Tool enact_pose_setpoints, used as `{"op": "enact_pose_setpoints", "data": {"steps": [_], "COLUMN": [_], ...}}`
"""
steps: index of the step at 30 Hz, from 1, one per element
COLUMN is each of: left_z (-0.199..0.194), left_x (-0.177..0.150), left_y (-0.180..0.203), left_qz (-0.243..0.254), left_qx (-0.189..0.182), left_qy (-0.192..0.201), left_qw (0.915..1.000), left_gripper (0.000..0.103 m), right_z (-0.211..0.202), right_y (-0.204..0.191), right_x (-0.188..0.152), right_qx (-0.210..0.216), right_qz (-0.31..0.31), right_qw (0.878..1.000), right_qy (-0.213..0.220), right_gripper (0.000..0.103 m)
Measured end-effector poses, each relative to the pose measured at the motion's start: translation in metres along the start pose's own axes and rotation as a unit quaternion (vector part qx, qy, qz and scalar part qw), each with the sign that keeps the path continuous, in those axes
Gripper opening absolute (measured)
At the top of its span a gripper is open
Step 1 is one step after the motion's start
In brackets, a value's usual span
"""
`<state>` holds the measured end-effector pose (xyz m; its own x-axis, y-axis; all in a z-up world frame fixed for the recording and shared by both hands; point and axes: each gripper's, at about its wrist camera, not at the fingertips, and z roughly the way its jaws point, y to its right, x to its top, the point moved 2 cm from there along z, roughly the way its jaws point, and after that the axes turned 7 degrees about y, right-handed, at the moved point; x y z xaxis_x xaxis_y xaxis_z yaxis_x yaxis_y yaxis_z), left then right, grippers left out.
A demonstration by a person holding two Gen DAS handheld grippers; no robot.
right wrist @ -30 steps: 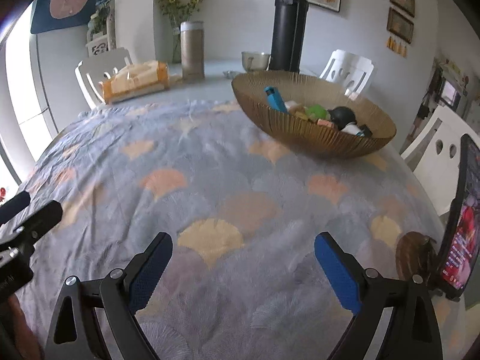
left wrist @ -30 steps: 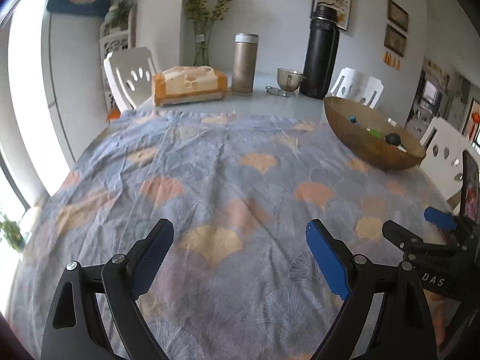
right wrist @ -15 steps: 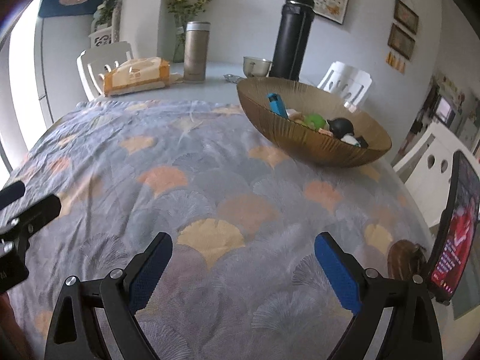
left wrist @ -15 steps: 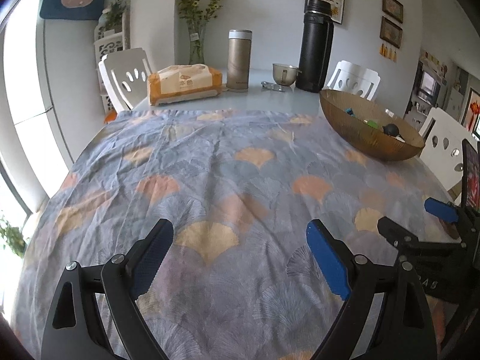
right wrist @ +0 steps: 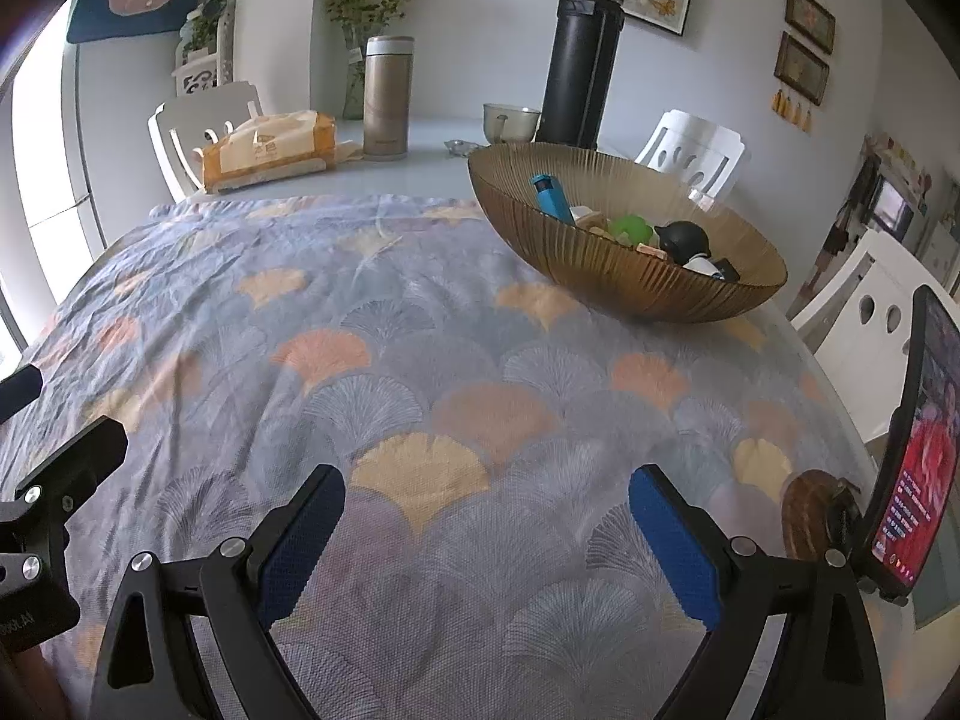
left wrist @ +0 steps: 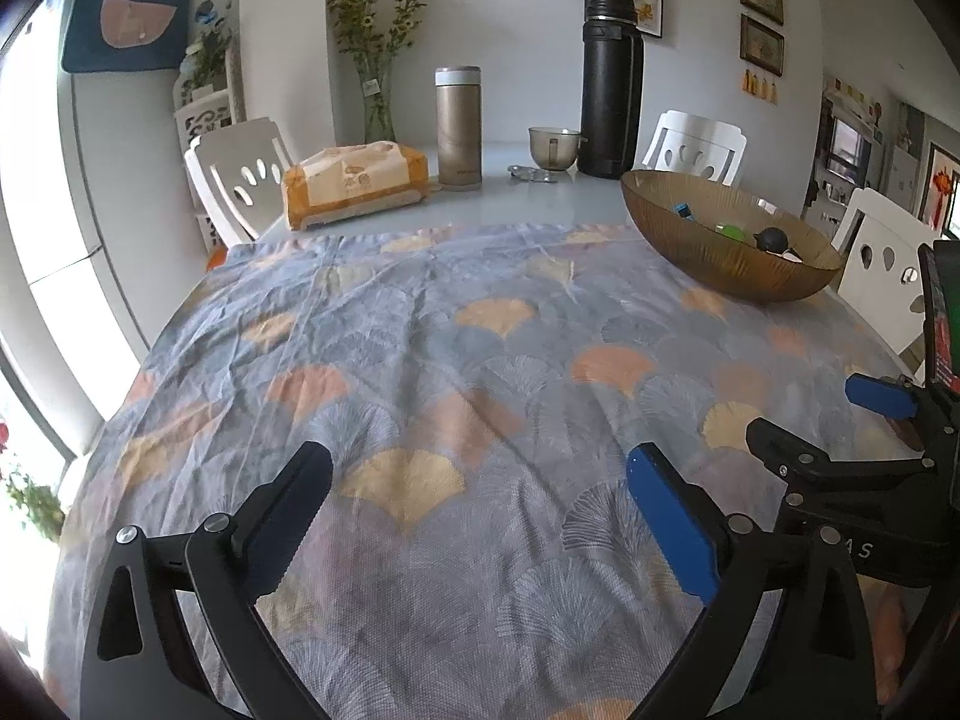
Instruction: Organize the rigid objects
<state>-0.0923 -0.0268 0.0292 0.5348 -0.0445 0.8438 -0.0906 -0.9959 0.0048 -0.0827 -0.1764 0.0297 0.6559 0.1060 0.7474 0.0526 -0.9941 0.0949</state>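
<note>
Rigid objects are all in the brown ribbed bowl (right wrist: 624, 264), far right side of the table (left wrist: 540, 198); I see none loose on the cloth.

Near end: left tongs (left wrist: 480, 516) wide, jaws have just been opening further, nothing between the blue pads, only patterned tablecloth (left wrist: 456, 372) under them. Right tongs (right wrist: 486, 534) also wide and empty, over the same cloth. Each pair shows at the edge of the other's view, side by side, apart.

Right edge, near: a phone (right wrist: 918, 474) upright on a stand, screen lit, with a small brown round thing (right wrist: 807, 519) just beside its base; can't tell what that is.

Mid-far: in the bowl, I make out a blue tube (right wrist: 552, 195), a green piece (right wrist: 630, 228), a black rounded item (right wrist: 684, 237), some smaller bits I can't identify.

Far end, on bare tabletop past the cloth: tissue pack (left wrist: 354, 183), gold flask (left wrist: 459, 126), small cup (left wrist: 552, 147), tall black thermos (left wrist: 609, 84), flower vase (left wrist: 378, 60). White chairs (left wrist: 240, 174) around the table.
</note>
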Motion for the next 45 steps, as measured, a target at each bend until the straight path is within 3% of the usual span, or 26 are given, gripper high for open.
{"op": "enact_pose_setpoints", "data": {"steps": [20,45], "left_z": [0.007,0.011], "left_x": [-0.002,-0.002], "left_y": [-0.013,-0.01], "left_qz": [-0.031,-0.022], "left_qx": [-0.001,0.008], "left_qy": [-0.024,-0.036], "left_qw": [0.9992,0.9991], "left_gripper": [0.099,0.099], "right_z": [0.001,0.003], "right_y": [0.001,0.001], "right_x": [0.0,-0.002], "right_qx": [-0.001,0.002], "right_qz": [-0.001,0.001], "right_qw": [1.0,1.0], "right_qy": [-0.001,-0.005], "right_gripper": [0.095,0.095]}}
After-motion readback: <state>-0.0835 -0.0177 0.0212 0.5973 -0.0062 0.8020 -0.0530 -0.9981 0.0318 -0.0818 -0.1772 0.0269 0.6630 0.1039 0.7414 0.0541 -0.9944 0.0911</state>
